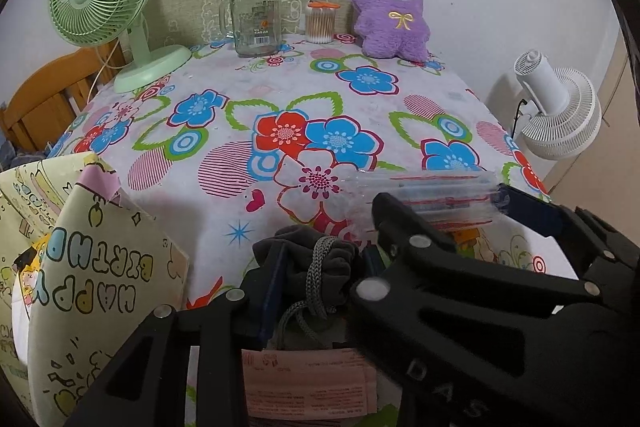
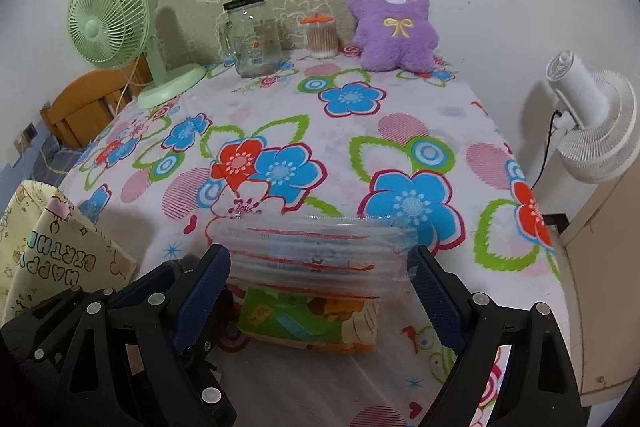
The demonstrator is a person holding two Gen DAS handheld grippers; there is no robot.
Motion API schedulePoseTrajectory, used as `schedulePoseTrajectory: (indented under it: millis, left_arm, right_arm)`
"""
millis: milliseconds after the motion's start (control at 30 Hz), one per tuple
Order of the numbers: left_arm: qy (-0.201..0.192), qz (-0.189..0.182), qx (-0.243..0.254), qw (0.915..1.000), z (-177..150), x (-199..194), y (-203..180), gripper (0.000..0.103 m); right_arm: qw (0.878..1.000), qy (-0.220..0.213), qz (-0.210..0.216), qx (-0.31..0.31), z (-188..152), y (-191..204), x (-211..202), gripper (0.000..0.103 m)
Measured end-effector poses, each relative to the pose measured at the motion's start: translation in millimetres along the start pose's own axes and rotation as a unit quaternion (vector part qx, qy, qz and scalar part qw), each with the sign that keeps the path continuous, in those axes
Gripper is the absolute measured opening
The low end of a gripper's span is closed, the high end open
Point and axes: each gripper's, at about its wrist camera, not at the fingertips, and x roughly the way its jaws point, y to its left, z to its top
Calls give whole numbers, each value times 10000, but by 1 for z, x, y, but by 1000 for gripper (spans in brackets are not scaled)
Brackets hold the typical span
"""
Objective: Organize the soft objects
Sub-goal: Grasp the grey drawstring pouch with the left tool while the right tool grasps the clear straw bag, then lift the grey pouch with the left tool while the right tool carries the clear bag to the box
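Grey pouch [image 1: 316, 267] clamped in left gripper [image 1: 320, 291].

The table [image 2: 400, 99] wears a flowered cloth [image 2: 280, 131]; at ten o'clock stands a green fan [image 2: 116, 27]; at twelve a glass jar [image 2: 252, 39] with a black lid, a tub of cotton swabs [image 2: 321, 39] just beside it; at one o'clock a purple plush [image 2: 394, 23] sits upright; at six o'clock a colourful pack [image 2: 308, 319] lies on the cloth under a clear packet [image 2: 316, 255]; at eight o'clock sits a birthday bag [image 1: 100, 291].
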Motion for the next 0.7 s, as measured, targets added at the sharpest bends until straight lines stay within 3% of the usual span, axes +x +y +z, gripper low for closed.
schedulePoseTrajectory:
  millis: [67,200,267,467,700]
  left_arm:
    - [-6,9,7,10000,0,0,0,38]
    - [-22,19,42,10000,-1,1,0,38]
    - [-28,32,68,10000,-1,0,-1,38]
    - [-45,61,129,9999,-5,-3,-3,37]
    - [-56,-29,164,9998,-8,-10,-5,35]
  right_arm:
    - [10000,60,-42,8,0,-1,1,67]
    - [9999,72,-109,-5,-2,-2,0,49]
    - [9999,110,-106,-70,-2,-1,0,22]
    - [9998,159,94,-47,-8,-1,-5,6]
    - [9999,56,115,-42,-11,2,-19,5]
